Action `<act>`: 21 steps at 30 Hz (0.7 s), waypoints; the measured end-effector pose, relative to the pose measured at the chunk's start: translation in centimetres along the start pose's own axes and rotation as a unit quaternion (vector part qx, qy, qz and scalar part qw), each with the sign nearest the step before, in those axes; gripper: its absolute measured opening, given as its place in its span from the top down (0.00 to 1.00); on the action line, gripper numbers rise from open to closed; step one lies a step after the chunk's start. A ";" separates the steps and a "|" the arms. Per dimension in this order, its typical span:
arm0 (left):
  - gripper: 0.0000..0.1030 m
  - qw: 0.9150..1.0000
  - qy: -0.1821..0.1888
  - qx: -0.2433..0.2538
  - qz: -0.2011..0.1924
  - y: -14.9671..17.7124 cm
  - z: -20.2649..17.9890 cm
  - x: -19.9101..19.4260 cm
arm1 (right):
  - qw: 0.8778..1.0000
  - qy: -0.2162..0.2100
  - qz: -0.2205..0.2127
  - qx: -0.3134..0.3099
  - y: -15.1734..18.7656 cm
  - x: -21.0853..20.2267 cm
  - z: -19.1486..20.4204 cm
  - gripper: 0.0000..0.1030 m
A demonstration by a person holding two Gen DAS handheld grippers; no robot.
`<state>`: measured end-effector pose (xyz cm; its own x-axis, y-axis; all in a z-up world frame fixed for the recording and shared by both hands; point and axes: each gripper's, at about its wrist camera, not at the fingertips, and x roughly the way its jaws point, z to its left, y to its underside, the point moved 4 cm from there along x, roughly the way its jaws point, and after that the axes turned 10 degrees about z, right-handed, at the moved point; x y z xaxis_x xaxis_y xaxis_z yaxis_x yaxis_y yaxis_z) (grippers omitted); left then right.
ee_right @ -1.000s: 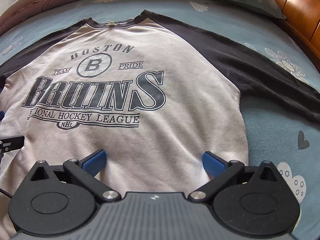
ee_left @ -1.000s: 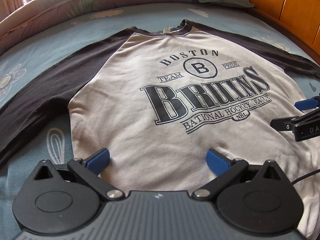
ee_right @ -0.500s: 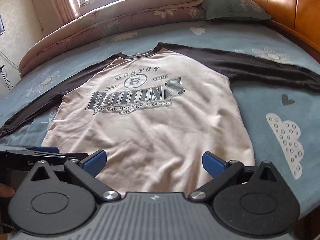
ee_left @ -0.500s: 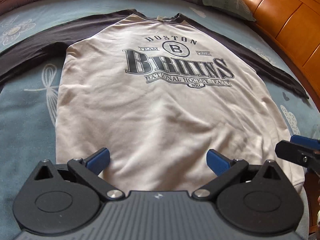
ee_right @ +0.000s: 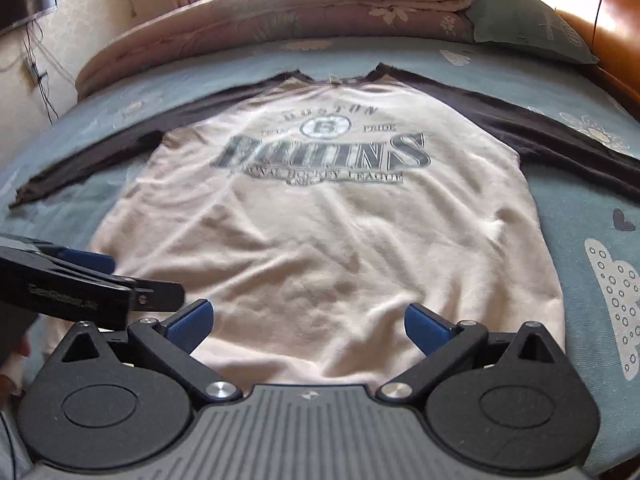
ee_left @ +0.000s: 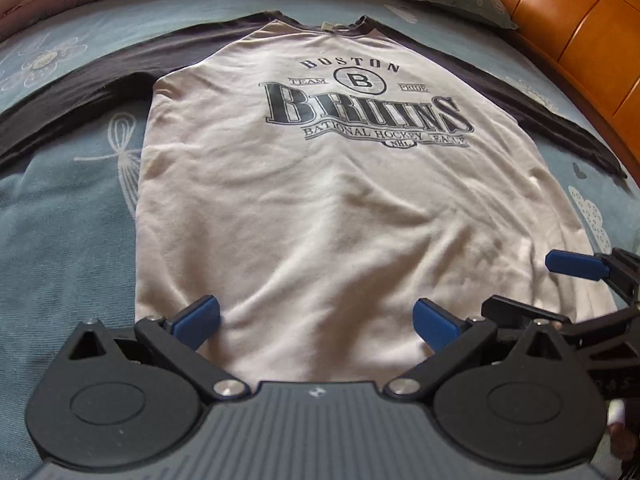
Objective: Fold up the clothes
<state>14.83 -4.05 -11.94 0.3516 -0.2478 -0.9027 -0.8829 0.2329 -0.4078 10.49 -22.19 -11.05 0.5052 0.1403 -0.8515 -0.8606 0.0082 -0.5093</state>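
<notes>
A cream long-sleeved shirt (ee_left: 340, 208) with dark sleeves and a "Boston Bruins" print lies flat and face up on the bed, sleeves spread to both sides. It fills the right wrist view too, shirt (ee_right: 328, 240). My left gripper (ee_left: 316, 320) hovers open over the hem near its left half, nothing between its blue pads. My right gripper (ee_right: 306, 322) is open above the hem's right half. Each gripper shows at the edge of the other's view: the right gripper (ee_left: 576, 268) and the left gripper (ee_right: 84, 276).
The blue patterned bedsheet (ee_left: 60, 240) surrounds the shirt. A rolled quilt (ee_right: 280, 20) and a green pillow (ee_right: 524, 24) lie at the far side. A wooden headboard (ee_left: 580, 28) runs along the right. A wall with cables (ee_right: 36, 68) stands to the left.
Both grippers have pulled back toward the near edge of the bed, from over the chest print to the hem. The shirt has not moved. Both stay open.
</notes>
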 end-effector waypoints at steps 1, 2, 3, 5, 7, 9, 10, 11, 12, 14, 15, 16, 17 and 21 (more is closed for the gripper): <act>0.01 1.000 -0.003 0.017 -0.001 0.5 -0.1 -0.2 | 1.000 0.010 0.007 -0.011 0.2 0.7 0.1 0.00; 0.01 0.999 -0.006 0.034 -0.002 1.1 -0.2 -0.4 | 1.000 0.007 0.016 -0.011 0.6 1.2 -0.1 0.00; 0.01 0.999 -0.009 0.050 -0.002 1.6 -0.3 -0.5 | 0.999 0.018 0.016 -0.026 1.1 1.2 -0.1 0.00; 0.01 0.998 0.000 0.056 0.001 2.1 -0.1 -1.2 | 0.998 0.038 0.016 -0.056 2.0 1.2 0.0 0.00; 0.01 0.999 0.022 0.039 0.007 2.2 0.4 -2.0 | 0.997 0.031 0.030 -0.064 2.4 0.7 -0.6 0.00; 0.01 0.999 0.051 -0.003 0.007 1.9 1.0 -3.1 | 0.997 0.019 0.044 -0.064 2.7 -0.1 -1.3 0.00; 0.01 0.997 0.069 -0.020 0.001 1.7 1.2 -3.7 | 0.997 0.011 0.042 -0.056 2.7 -0.6 -1.6 0.00; 0.01 0.996 0.089 -0.029 -0.007 1.6 1.1 -4.3 | 0.998 0.003 0.040 -0.049 2.7 -1.0 -2.0 0.00; 0.01 0.994 0.107 -0.031 -0.013 1.6 0.8 -4.8 | 0.998 -0.004 0.038 -0.042 2.7 -1.4 -2.3 0.00; 0.01 0.989 0.145 -0.031 -0.015 1.7 0.0 -5.2 | 0.999 -0.002 0.044 -0.032 2.9 -1.0 -2.8 0.00; 0.01 0.987 0.160 -0.027 -0.007 1.9 -0.5 -5.0 | 0.998 0.001 0.048 -0.028 3.1 -0.5 -3.0 0.00; 0.01 0.986 0.167 -0.025 0.004 2.3 -0.9 -4.5 | 0.999 0.006 0.041 -0.035 3.3 -0.5 -2.8 0.00; 0.01 0.987 0.158 -0.023 0.016 2.8 -1.2 -3.9 | 0.998 0.012 0.034 -0.042 3.5 -0.4 -2.6 0.00; 0.01 0.991 0.122 -0.031 0.039 4.9 -0.9 -2.6 | 0.998 0.026 0.028 -0.057 3.8 -0.2 -2.1 0.00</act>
<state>9.32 -3.16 -11.43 0.2020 -0.4537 -0.8680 -0.9248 0.2035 -0.3216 7.26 -24.27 -13.03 0.4619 0.0852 -0.8828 -0.8760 -0.1119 -0.4691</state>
